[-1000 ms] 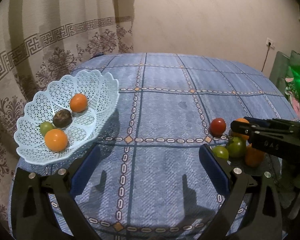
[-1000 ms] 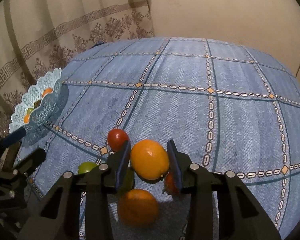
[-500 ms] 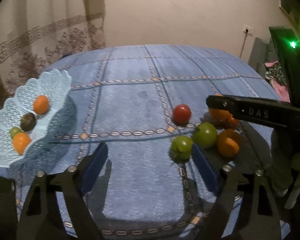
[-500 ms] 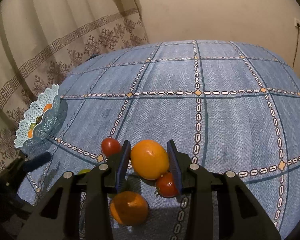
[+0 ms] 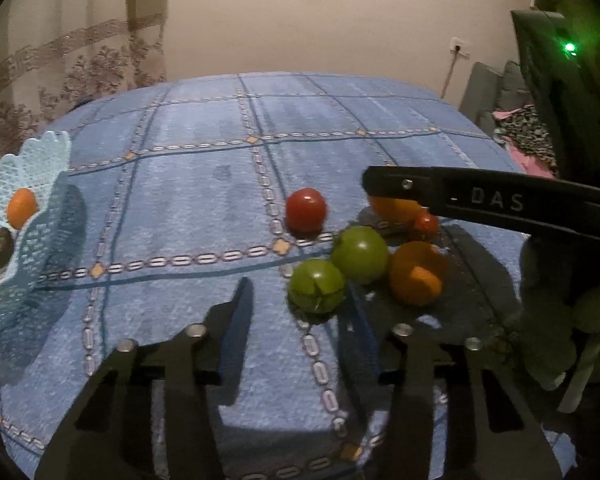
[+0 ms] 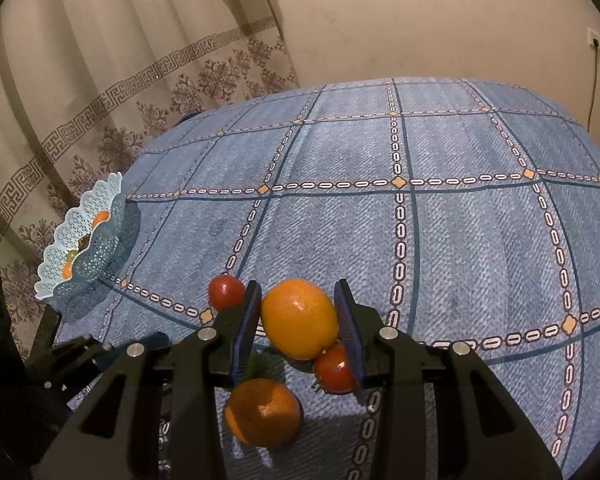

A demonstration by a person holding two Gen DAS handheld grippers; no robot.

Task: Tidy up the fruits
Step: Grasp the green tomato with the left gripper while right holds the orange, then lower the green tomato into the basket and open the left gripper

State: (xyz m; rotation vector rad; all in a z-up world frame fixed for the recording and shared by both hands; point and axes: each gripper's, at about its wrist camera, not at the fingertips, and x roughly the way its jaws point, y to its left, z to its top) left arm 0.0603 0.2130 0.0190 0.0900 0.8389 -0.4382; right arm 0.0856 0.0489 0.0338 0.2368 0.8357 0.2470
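My right gripper [image 6: 300, 320] is shut on a large orange [image 6: 300, 318], its blue pads pressing both sides. Under it on the blue cloth lie a second orange [image 6: 262, 412], a small red tomato [image 6: 334, 368] and a bigger red tomato [image 6: 225, 291]. In the left wrist view my left gripper [image 5: 300, 296] stands open, low over the cloth, its tips on either side of a green tomato [image 5: 316, 290]. Just behind are another green tomato [image 5: 358, 254], the second orange [image 5: 418, 272] and the red tomato [image 5: 306, 210]. The held orange [image 5: 392, 206] shows below the right finger.
A light blue lattice basket [image 5: 40, 168] holding several fruits sits at the table's left edge, also visible as the basket [image 6: 80, 220] in the right wrist view. Patterned curtain [image 6: 140, 92] hangs behind it. A sofa with cloth [image 5: 524, 136] stands right of the table.
My left gripper swung right and closer to the fruit cluster, so the basket slid to the view's left edge. The right gripper kept its hold on the orange and turned slightly.
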